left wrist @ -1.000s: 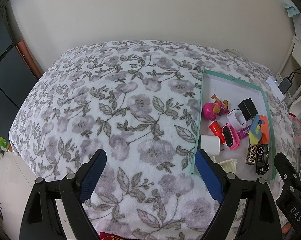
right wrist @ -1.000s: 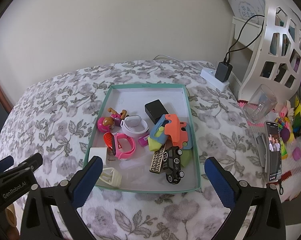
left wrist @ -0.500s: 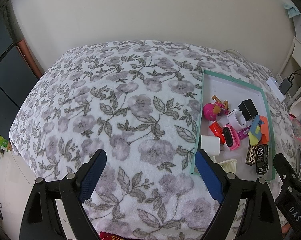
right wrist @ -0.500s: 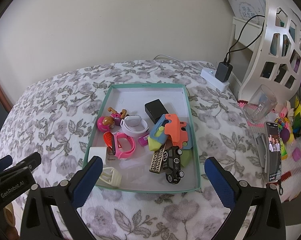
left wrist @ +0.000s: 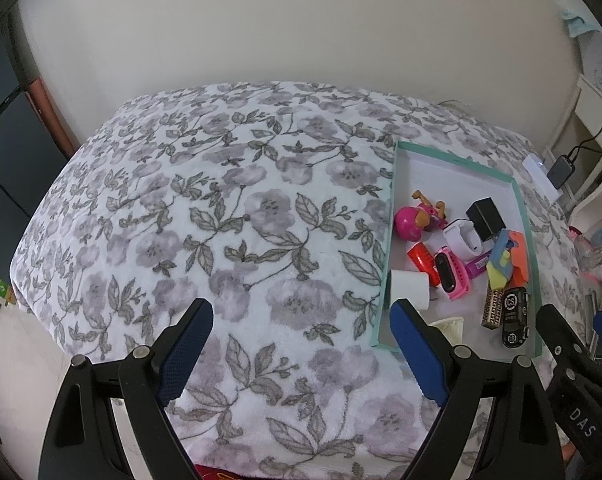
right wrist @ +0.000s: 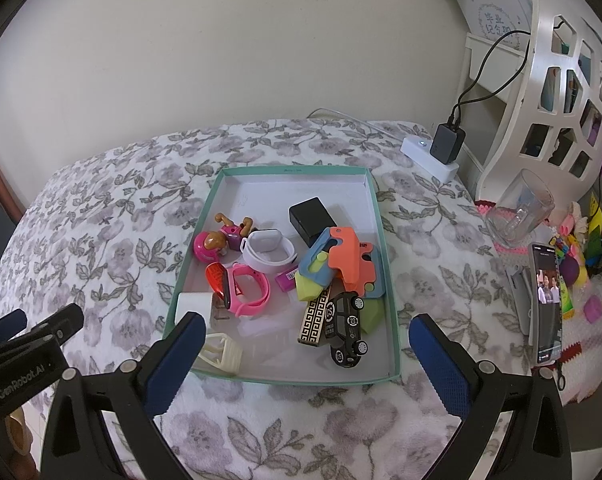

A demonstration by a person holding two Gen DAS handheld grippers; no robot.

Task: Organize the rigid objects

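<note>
Right wrist view: the right hand-held gripper (right wrist: 301, 354) is hovering spread wide, gripping nothing, over the near rim of the teal box (right wrist: 375, 204) on the bed (right wrist: 101, 216); the left hand-held gripper (left wrist: 301, 342) is likewise gaping over bare blanket. Toys, watches and a black toy car (right wrist: 347, 328) are lying jumbled inside the box, fitting either gathered-up items or a pile awaiting sorting
</note>
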